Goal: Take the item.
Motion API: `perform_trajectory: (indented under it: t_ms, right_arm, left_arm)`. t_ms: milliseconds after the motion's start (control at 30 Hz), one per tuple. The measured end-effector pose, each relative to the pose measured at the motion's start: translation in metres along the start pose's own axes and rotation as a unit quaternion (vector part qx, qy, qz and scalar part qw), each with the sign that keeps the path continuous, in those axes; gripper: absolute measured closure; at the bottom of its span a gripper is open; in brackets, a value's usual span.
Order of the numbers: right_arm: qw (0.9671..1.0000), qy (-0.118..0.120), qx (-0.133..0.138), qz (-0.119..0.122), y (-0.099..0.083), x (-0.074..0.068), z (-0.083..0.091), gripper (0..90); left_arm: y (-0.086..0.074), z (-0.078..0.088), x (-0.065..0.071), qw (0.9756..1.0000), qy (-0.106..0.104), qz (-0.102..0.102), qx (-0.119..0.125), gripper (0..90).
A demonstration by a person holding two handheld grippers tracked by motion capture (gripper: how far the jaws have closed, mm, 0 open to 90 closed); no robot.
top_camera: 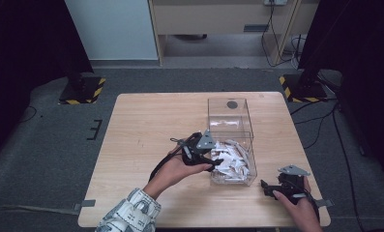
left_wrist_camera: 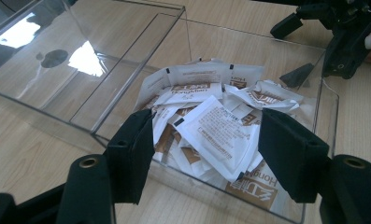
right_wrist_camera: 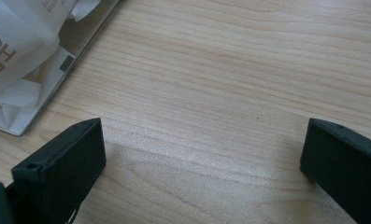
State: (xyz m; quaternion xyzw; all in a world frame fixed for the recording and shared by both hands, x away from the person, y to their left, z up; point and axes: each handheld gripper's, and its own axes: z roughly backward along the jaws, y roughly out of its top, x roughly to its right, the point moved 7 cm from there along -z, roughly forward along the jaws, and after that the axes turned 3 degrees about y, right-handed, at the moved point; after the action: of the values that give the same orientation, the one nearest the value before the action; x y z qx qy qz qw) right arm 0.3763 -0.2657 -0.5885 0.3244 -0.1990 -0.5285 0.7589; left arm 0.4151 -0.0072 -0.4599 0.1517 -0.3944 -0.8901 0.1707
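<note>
Left tool (left_wrist_camera: 206, 154) hovering open-jawed over clear plastic box (top_camera: 250, 159) on light wooden counter (top_camera: 146, 125), box holding white-and-brown paper sachets (left_wrist_camera: 218, 133) reading "HongMian". Right tool (right_wrist_camera: 204, 154) resting open beside box.

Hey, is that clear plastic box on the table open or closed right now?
Open. The clear box has no cover over its sachets, its lid is swung back behind it, and the left gripper looks straight in.
</note>
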Motion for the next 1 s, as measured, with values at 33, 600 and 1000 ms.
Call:
perform_trajectory:
  t_ms: [33, 600, 1000]
  right_arm:
    - [1.0000, 0.000, 0.000, 0.000, 0.000, 0.000, 0.000, 0.5]
    - [1.0000, 0.000, 0.000, 0.000, 0.000, 0.000, 0.000, 0.5]
    - [1.0000, 0.000, 0.000, 0.000, 0.000, 0.000, 0.000, 0.5]
  left_arm:
    - [0.002, -0.002, 0.001, 1.0000, -0.001, -0.001, -0.003, 36.1]
    - [-0.004, -0.052, -0.004, 0.9979, -0.010, 0.004, -0.064, 34.4]
    - [-0.010, -0.062, -0.001, 0.9953, -0.032, 0.007, -0.091, 38.8]
